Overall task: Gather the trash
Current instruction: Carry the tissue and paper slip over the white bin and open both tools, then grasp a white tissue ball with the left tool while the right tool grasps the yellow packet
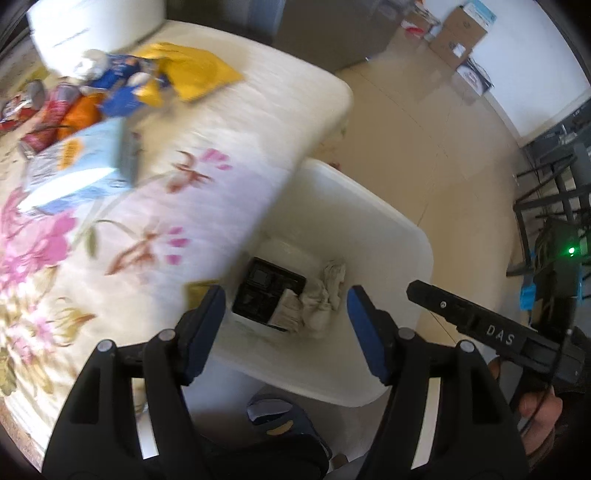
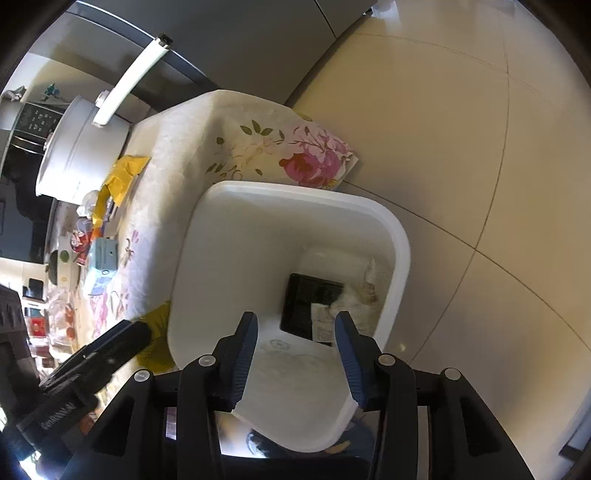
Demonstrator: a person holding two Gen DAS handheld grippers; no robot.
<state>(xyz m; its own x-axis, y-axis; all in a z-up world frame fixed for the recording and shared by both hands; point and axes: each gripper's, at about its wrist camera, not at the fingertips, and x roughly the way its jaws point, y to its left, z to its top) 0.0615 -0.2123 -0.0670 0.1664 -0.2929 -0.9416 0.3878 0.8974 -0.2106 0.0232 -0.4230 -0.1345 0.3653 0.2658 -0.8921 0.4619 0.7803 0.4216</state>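
Observation:
A white plastic bin point(image 1: 388, 236) point(image 2: 229, 236) stands on the floor beside the table. In it lie a black tray point(image 1: 266, 291) point(image 2: 306, 299) and crumpled paper point(image 1: 325, 291) point(image 2: 365, 291). My left gripper point(image 1: 286, 314) is open and empty above the bin's near side. My right gripper point(image 2: 295, 339) is open and empty over the bin; it also shows at the right of the left wrist view point(image 1: 480, 325). A pile of wrappers, among them a yellow bag point(image 1: 192, 70), a blue packet point(image 1: 122, 85) and a light blue box point(image 1: 85, 162), lies on the table.
The table has a floral cloth point(image 1: 147, 229) point(image 2: 177, 155). A white pot point(image 2: 81, 155) stands at the table's far end. Cardboard boxes point(image 1: 461, 33) stand by the wall. Black chair frames point(image 1: 554, 184) are at the right. Beige tiled floor point(image 2: 480, 147) surrounds the bin.

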